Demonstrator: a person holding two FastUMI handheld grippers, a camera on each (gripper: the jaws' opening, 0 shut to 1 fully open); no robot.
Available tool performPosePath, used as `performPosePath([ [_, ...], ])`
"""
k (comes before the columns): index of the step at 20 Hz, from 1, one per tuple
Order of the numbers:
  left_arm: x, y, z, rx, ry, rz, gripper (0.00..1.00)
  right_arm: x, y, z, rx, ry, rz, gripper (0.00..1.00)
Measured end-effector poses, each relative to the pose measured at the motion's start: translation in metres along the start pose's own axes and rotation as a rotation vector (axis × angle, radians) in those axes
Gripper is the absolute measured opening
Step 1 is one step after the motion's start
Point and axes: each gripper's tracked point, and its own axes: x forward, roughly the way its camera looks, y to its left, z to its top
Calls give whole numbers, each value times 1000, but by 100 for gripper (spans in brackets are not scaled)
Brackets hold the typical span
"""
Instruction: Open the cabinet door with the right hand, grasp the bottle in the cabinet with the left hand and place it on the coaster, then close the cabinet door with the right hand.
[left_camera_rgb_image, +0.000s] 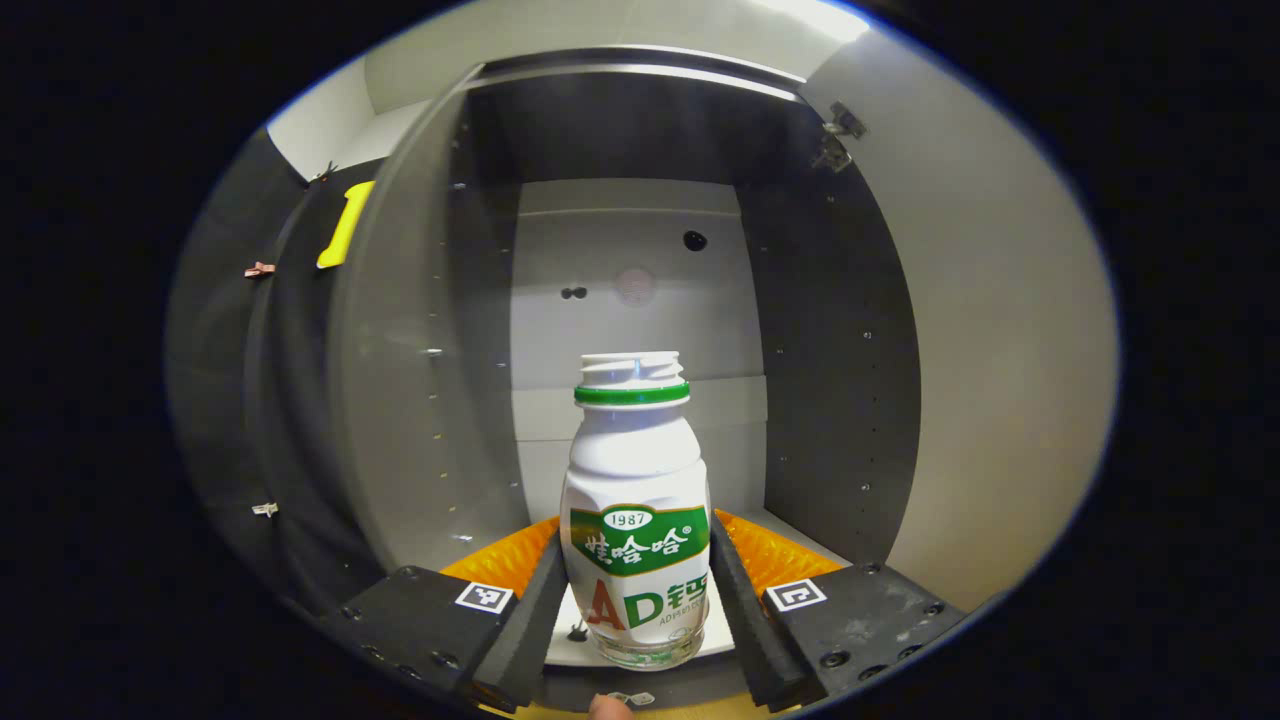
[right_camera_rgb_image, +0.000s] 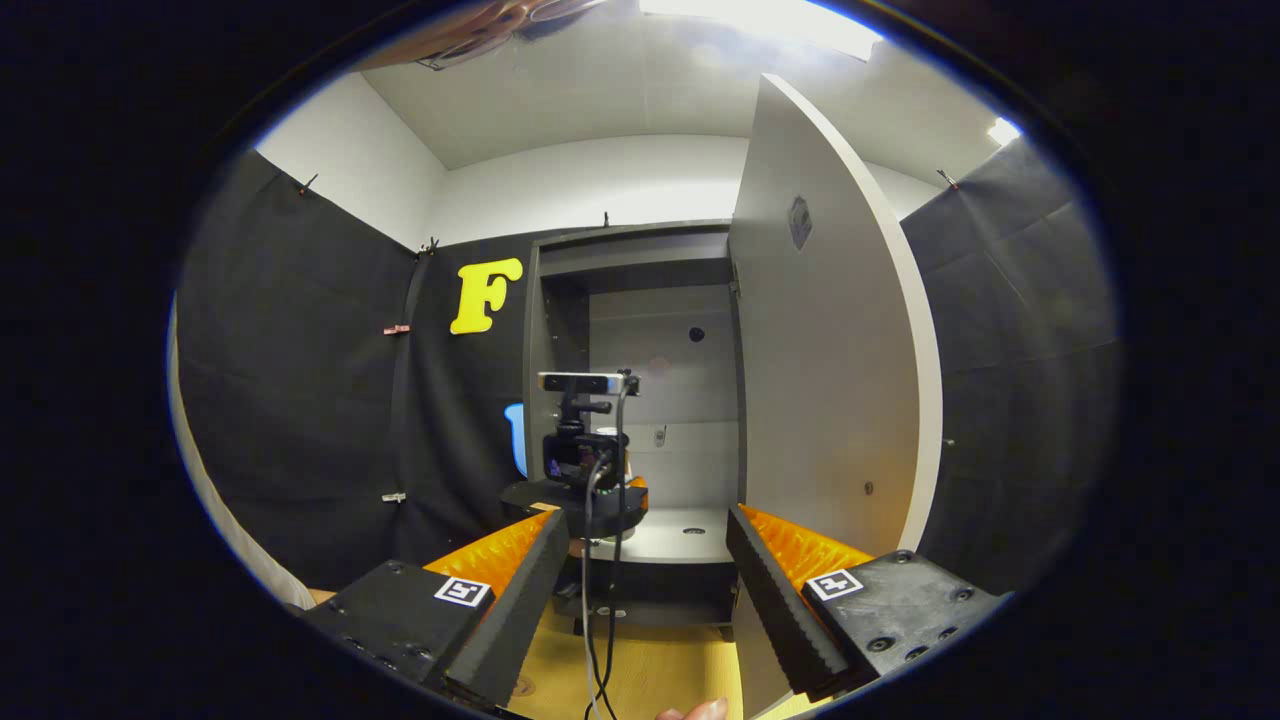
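A white bottle (left_camera_rgb_image: 638, 500) with a green label and an uncapped threaded neck stands upright on the pale floor of the open cabinet (left_camera_rgb_image: 640, 250). My left gripper (left_camera_rgb_image: 640, 610) is shut on its lower half, one finger pressed against each side. In the right gripper view the cabinet (right_camera_rgb_image: 560, 330) stands ahead with its door (right_camera_rgb_image: 830, 380) swung wide to the right. The left gripper (right_camera_rgb_image: 585, 450) shows there from behind, reaching into the opening. My right gripper (right_camera_rgb_image: 640, 600) hangs open in front of the cabinet with nothing between its fingers, its right finger close to the door's lower edge.
The grey cabinet side walls (left_camera_rgb_image: 430, 380) close in on both sides of the bottle. The open door (left_camera_rgb_image: 1000, 350) with its hinge (left_camera_rgb_image: 838, 135) lies to the right. A wooden tabletop (right_camera_rgb_image: 650, 670) runs below the cabinet, crossed by a hanging cable (right_camera_rgb_image: 600, 600).
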Motion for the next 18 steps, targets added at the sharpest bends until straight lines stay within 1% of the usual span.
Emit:
performPosePath([
  [3,-37,26,-6,7,-2,37,77,-2,2,-2,13,6,-5,99],
  [4,-50,35,-9,17,-6,50,77,-3,2,-4,12,10,-11,100],
  [6,-75,47,-16,24,-17,65,77,-5,0,-1,18,-2,-21,99],
  [10,-117,68,-42,-2,-10,79,77,-6,0,2,8,-23,-37,99],
  [13,-145,83,-58,8,-25,102,77,-9,2,5,-3,-44,-40,99],
  [16,-170,93,-79,21,-36,118,77,-10,6,4,-29,-47,-34,99],
  [18,-186,97,-101,2,-25,126,77,-10,7,4,-21,-45,-26,99],
])
